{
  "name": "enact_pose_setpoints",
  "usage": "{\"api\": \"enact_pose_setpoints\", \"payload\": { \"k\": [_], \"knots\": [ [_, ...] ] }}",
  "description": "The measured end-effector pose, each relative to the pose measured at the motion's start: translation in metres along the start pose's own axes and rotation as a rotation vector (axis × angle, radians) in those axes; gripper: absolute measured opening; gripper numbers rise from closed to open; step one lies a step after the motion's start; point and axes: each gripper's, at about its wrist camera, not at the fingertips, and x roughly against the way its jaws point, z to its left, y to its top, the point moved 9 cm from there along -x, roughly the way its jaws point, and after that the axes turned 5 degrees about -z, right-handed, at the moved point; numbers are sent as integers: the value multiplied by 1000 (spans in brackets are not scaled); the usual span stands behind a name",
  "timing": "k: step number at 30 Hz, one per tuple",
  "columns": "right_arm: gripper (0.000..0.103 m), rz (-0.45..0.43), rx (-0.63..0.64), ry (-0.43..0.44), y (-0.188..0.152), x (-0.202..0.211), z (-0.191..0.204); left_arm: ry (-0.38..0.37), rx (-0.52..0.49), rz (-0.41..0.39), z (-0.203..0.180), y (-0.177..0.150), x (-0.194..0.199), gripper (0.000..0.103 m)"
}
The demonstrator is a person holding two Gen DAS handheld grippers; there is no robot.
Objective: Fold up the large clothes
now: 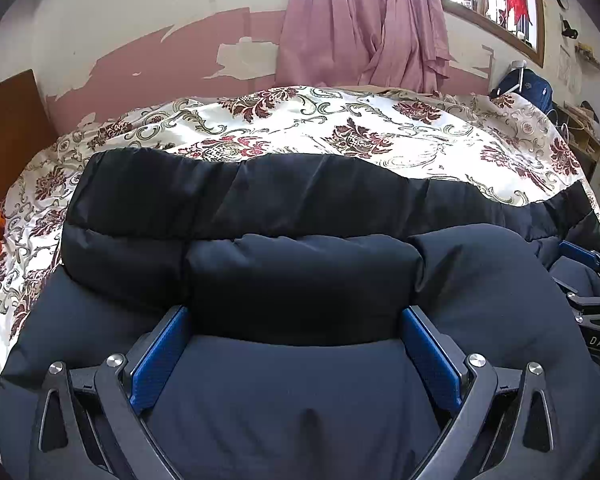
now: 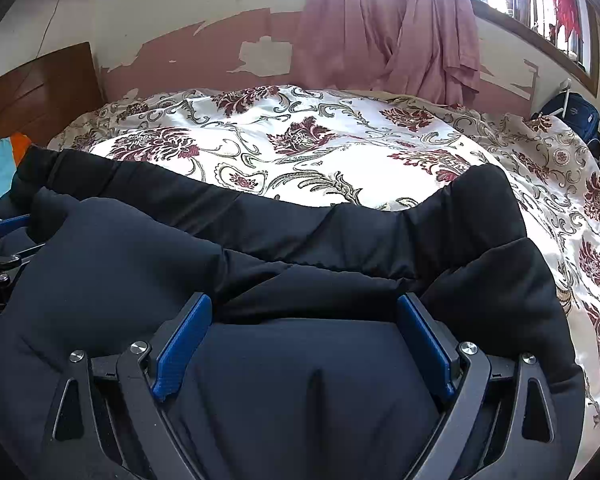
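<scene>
Left wrist: each hand-held gripper (image 1: 296, 316) (image 2: 305, 304) spread wide around puffy quilted dark jacket (image 1: 300, 392), grip unclear.

Both wrist cameras sit just behind their own claws, angled down and forward across the bed (image 1: 300, 120) toward the far wall with its pink curtain (image 1: 360, 20). Each looks from very close onto the dark padded coat (image 1: 292, 392) (filling the lower frame). They share coat, bedspread, curtain; each glimpses the other claw at its edge.
</scene>
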Motion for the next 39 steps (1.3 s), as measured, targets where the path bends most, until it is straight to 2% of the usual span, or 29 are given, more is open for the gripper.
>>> {"api": "enact_pose_setpoints", "payload": {
  "k": [16,19,22,27,30,35,39],
  "knots": [
    [90,-31,15,-30,4,16,0,-2,0,-11,-1,3,3,103],
    [91,-82,16,-17,10,36,0,-60,29,-24,1,6,17,103],
    [91,-145,-3,45,15,64,-2,-145,96,-50,9,12,35,103],
    [95,-140,25,104,11,92,-6,-201,202,-84,32,17,67,103],
    [101,-146,61,145,10,116,-9,-195,195,-86,47,18,85,103],
    [101,-141,100,150,4,148,-26,-151,148,-88,78,11,111,103],
    [101,-120,67,151,-5,166,-49,-138,163,-63,104,-3,121,103]
  ]
}}
